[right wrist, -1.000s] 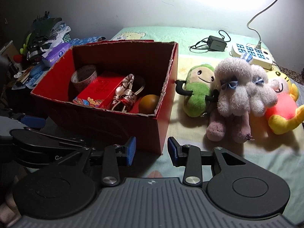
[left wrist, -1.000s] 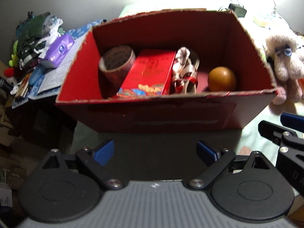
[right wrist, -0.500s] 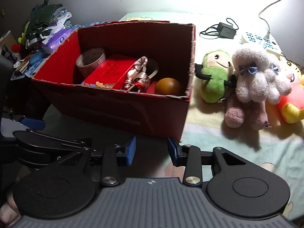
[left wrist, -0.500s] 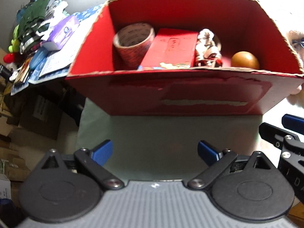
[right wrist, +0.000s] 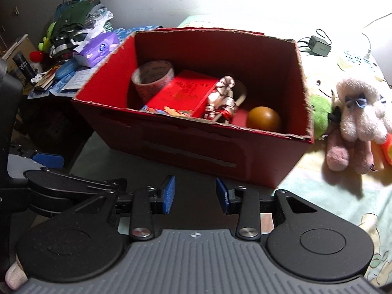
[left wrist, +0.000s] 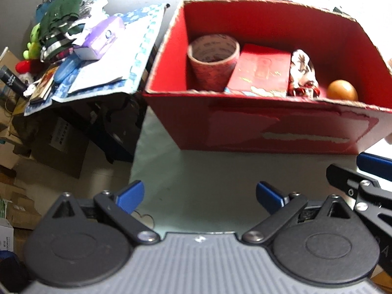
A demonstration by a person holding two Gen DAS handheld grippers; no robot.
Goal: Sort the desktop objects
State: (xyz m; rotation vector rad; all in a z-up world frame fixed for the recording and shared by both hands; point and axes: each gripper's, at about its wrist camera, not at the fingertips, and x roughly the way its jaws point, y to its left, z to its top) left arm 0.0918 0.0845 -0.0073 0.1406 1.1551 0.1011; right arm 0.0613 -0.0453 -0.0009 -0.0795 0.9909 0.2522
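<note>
Pale green tabletop (left wrist: 196,171) is carrying a red cardboard box (right wrist: 196,142) near its left edge, holding a tape roll (right wrist: 152,76), red packet (right wrist: 186,93), wrapped bundle (right wrist: 223,100) and orange ball (right wrist: 263,118). Plush toys (right wrist: 357,112) are sitting right. Left gripper (left wrist: 199,193) and right gripper (right wrist: 194,191) are hovering released, empty, over bare surface before the box.

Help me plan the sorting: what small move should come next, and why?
Probably swing the empty, open right gripper right toward the fluffy white plush dog. It lies outside the red cardboard box, which already holds the tape roll and orange ball.
</note>
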